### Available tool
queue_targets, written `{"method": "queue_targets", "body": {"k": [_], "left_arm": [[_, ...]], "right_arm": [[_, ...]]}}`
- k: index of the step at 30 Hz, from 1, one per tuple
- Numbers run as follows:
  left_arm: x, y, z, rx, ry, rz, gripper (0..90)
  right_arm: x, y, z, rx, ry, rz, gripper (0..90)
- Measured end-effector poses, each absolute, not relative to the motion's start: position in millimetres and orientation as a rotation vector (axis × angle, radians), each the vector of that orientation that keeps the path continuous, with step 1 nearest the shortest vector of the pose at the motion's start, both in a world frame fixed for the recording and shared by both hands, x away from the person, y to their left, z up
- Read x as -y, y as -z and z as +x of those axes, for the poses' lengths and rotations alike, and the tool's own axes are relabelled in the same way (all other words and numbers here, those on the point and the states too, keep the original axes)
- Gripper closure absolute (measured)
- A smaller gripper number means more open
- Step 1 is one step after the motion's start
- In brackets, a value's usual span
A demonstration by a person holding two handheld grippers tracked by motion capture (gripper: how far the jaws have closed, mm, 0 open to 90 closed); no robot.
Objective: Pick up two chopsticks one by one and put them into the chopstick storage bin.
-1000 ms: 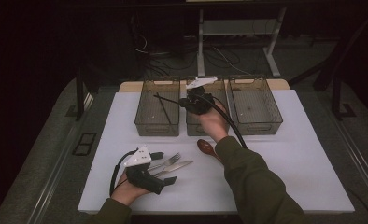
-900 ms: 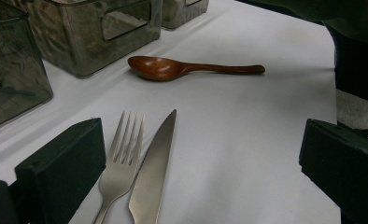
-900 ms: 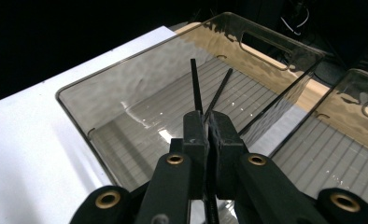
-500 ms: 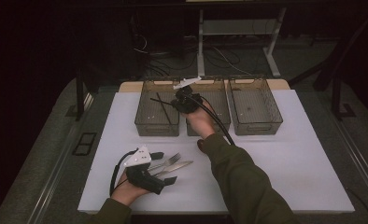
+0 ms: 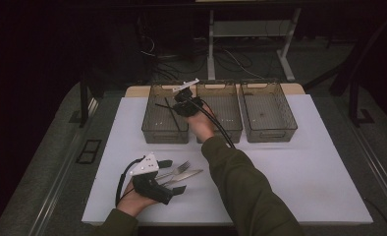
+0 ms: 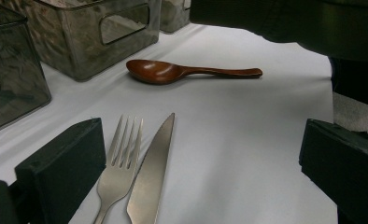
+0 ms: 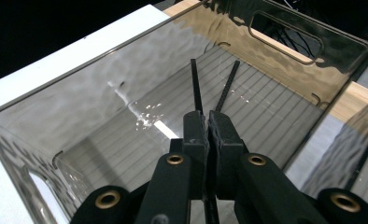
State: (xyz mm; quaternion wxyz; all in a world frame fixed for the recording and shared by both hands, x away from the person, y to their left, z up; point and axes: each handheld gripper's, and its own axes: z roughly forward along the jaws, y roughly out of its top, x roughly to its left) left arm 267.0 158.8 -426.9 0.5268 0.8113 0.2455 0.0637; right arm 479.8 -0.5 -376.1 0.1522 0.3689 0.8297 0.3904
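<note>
Sorting cutlery into bins. The right gripper (image 5: 178,98) hangs over the left bin (image 5: 152,129) at the table's far edge, its jaws clenched on a pair of black chopsticks (image 7: 194,84), which point down into the bin (the tips hang above the ribbed floor, seemingly not yet touching it), so the pair can be let go inside the walls. The left gripper (image 5: 174,176) rests near the table's near edge with its jaws released, straddling a fork (image 6: 119,165) and knife (image 6: 150,172) that lie side by side, evidently next in line. A wooden spoon (image 6: 173,72) lies just beyond them, before the bins.
</note>
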Motion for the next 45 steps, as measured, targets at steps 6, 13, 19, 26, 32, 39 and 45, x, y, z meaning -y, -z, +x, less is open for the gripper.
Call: {"method": "queue_targets", "body": {"k": [6,13,19,26,32,39,45], "left_arm": [[-159,427,267,-0.586,-0.151,1.937,0.0],[-159,427,267,-0.584,-0.151,1.938,0.0],[-159,427,267,-0.585,-0.151,1.939,0.0],[-159,427,267,-0.581,-0.155,1.946,0.0],[-159,427,267,-0.583,-0.156,1.947,0.0],[-160,429,267,-0.591,-0.162,1.95,0.0],[-160,429,267,-0.597,-0.163,1.95,0.0]], "right_arm": [[-6,380,483,-2.379,-1.098,1.055,85.2],[-7,384,484,-2.398,-1.091,1.052,78.0],[-3,378,482,-2.404,-1.13,1.051,66.3],[11,369,472,-2.434,-1.2,1.031,52.3],[32,360,458,-2.44,-1.269,0.991,45.7],[59,353,443,-2.441,-1.317,0.964,38.7],[82,349,429,-2.44,-1.398,0.936,35.9]]}}
